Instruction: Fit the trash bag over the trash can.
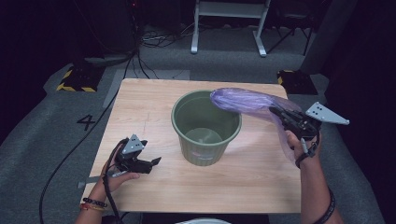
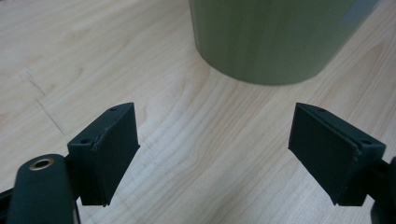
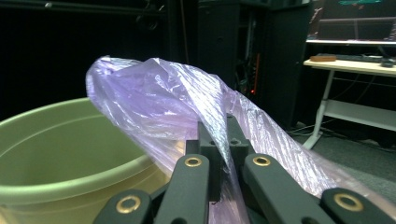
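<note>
The right claw (image 1: 280, 113) grips a purple bag (image 1: 243, 100) over the green bin (image 1: 206, 126). The left claw (image 1: 150, 163) hangs open above the worktop (image 1: 149, 102). Next, I judge, it must catch the bag's free edge to spread it.

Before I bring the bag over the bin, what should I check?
1. Right tool shut on the purple bag: ok.
2. Bin upright on the table: ok.
3. Bin holds nothing inside, as the high view shows: ok.
4. Left tool open, nothing between its jaws: ok.
5. Left tool near the bin's wall but not touching it: ok.
6. Bag mouth opened out to fit the rim: cannot tell.
</note>
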